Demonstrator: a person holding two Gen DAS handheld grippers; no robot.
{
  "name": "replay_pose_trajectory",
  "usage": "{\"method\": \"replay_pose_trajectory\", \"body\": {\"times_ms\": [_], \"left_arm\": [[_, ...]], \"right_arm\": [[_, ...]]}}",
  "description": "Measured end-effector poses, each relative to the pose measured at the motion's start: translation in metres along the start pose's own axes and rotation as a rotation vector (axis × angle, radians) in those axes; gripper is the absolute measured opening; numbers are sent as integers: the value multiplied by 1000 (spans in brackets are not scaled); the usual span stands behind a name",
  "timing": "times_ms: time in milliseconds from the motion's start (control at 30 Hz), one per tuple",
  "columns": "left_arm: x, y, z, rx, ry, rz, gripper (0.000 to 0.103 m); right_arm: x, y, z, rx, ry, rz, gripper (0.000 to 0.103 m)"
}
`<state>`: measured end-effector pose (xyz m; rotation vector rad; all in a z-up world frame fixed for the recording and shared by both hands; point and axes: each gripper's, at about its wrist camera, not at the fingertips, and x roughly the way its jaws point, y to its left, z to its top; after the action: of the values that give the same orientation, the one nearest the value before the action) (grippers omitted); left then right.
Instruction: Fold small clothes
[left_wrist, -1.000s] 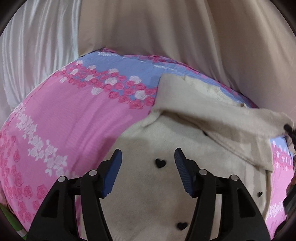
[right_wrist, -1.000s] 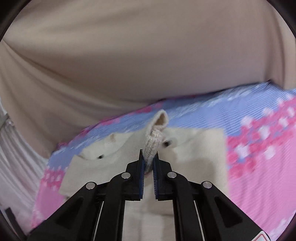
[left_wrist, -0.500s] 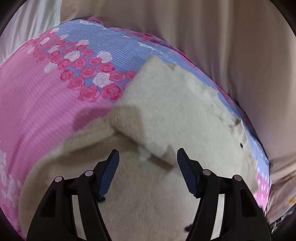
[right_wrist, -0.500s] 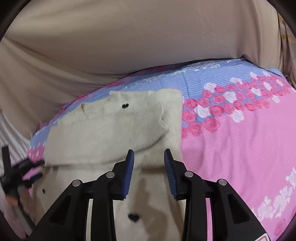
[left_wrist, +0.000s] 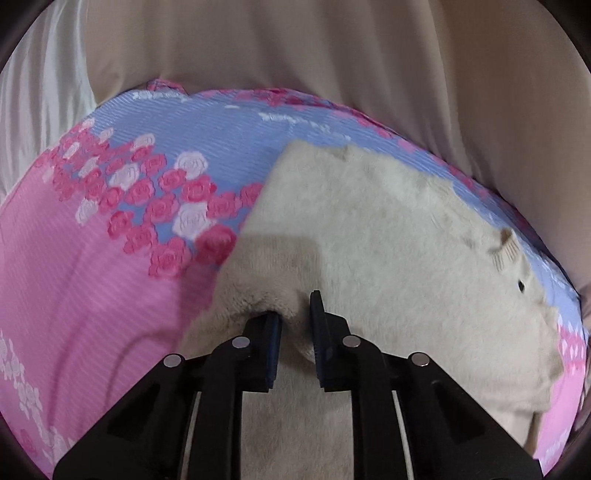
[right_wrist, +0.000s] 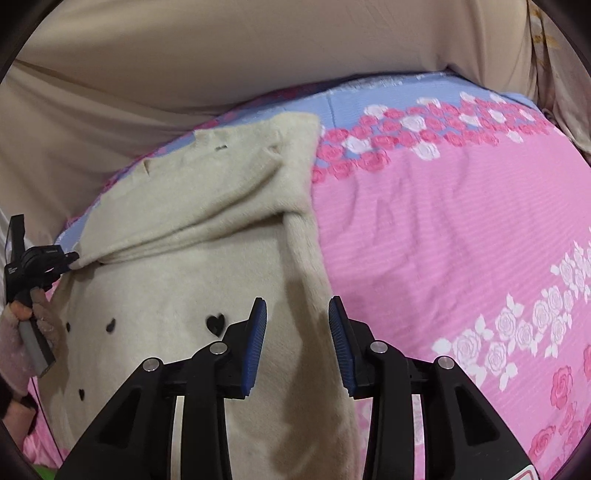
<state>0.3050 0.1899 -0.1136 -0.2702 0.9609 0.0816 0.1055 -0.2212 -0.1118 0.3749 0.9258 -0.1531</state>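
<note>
- The cream sweater (right_wrist: 192, 258) with black heart buttons (right_wrist: 215, 324) lies on the pink and blue flowered bedsheet (right_wrist: 461, 229), near the sheet's far edge below the beige curtain (right_wrist: 258, 48); one sleeve is folded across the chest
- The left gripper (left_wrist: 293, 314) is closing, its jaws nearly together on a bunch of fuzzy knit at the sweater's left edge; in the right view it pinches the folded sleeve's end (right_wrist: 79, 263)
- The right gripper (right_wrist: 297, 310) has its jaws apart above the sweater's right side edge, with cloth between them but not pressed
- Risk: the left pinch may take only the top layer, so lifting would pull the sleeve fold open rather than carry the whole side over
- Risk: the fluffy knit is thick and may slide out of a shallow bite
- Risk: if the right jaws shut too low they may catch the bedsheet too
- A second ago the left jaws stood wide over the button front and the right jaws were clamped on a cuff, now let go
</note>
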Motion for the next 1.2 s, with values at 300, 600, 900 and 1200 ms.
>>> {"method": "replay_pose_trajectory", "body": {"times_ms": [300, 600, 900, 1200], "left_arm": [[-79, 58, -72, 26, -10, 33, 40], [-112, 145, -161, -104, 131, 123, 49], [-133, 125, -153, -72, 49, 97, 52], [-99, 48, -63, 3, -35, -9, 52]], "right_arm": [[-36, -13, -68, -31, 116, 3, 43], [-60, -12, -139, -51, 202, 47, 54], [-71, 1, -112, -67, 103, 54, 56], [-58, 15, -42, -84, -26, 68, 56]]}}
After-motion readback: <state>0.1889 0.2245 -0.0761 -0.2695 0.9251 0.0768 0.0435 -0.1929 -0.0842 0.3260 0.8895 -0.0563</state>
